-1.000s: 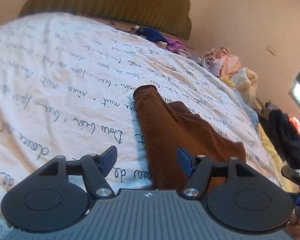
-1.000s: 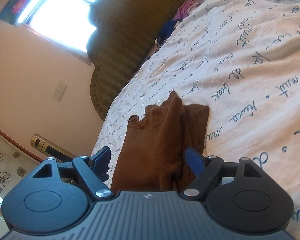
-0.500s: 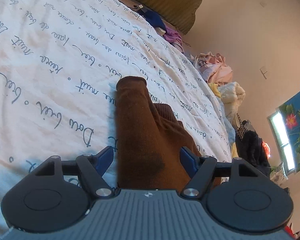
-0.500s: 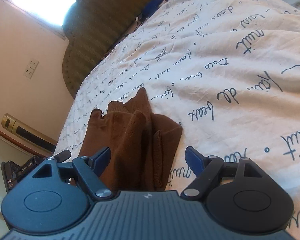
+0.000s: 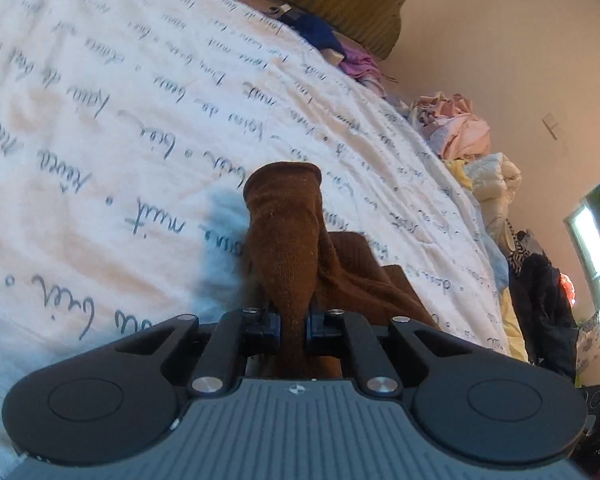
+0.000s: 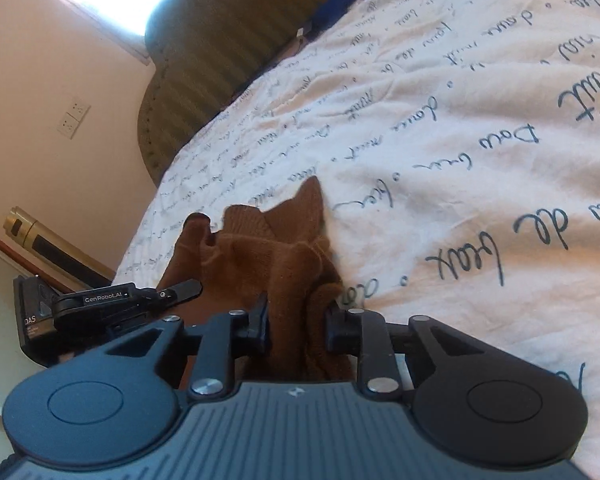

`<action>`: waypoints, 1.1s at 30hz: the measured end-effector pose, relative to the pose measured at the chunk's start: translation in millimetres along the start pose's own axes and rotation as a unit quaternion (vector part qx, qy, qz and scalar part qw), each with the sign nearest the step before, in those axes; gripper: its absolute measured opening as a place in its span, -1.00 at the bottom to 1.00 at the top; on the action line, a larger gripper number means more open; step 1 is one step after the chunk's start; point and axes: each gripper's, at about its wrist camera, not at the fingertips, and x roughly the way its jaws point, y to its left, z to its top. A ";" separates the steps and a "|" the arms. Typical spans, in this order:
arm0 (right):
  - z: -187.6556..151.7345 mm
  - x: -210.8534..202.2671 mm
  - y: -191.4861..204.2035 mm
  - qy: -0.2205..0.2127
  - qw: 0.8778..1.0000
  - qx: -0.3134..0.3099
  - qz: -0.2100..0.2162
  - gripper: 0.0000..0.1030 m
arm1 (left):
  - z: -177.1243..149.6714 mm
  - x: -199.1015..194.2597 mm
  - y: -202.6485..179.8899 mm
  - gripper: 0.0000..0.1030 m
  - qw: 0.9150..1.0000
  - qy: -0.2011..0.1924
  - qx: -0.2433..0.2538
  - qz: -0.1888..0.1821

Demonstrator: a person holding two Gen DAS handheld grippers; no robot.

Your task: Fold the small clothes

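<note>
Now both claws clamp same brown garment (image 5: 288, 240) on white bedspread (image 5: 100, 128) with cursive lettering. Left gripper (image 5: 293, 326) pinched tight on narrow tube-like end, which rises off bed. Right gripper (image 6: 296, 320) closed on bunched thick folds of garment (image 6: 276, 256). Left gripper visible at left in right wrist view. Clothes pile (image 5: 460, 132) at far bed edge. Green headboard (image 6: 228, 40) behind.

The left gripper (image 5: 293, 326) has its fingers pinched tight on brown knit fabric (image 5: 288, 248), pointing toward twelve o'clock. The right gripper (image 6: 296, 322) is likewise clamped, a thicker bunch filling the gap.
</note>
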 end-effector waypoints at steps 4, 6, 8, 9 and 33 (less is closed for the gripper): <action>16.6 18.4 22.8 -0.006 0.999 -0.001 0.041 -0.57 | 31.0 -22.7 -12.0 -0.78 0.997 -0.045 0.064 0.025; 24.5 41.5 20.7 -0.002 0.999 0.013 0.041 -0.57 | 49.0 -19.7 -5.4 -0.78 0.995 -0.051 0.066 0.054; 30.6 66.2 9.6 -0.002 0.998 0.039 0.038 -0.53 | 60.8 -3.8 5.7 -0.75 0.994 -0.031 0.073 0.077; 31.5 76.3 1.2 -0.007 0.998 0.058 0.022 -0.53 | 62.6 6.2 15.4 -0.73 0.993 -0.017 0.068 0.094; -59.6 44.8 33.7 0.094 0.995 -0.023 0.008 -0.46 | -50.9 -76.0 42.6 -0.43 0.995 0.060 0.070 0.045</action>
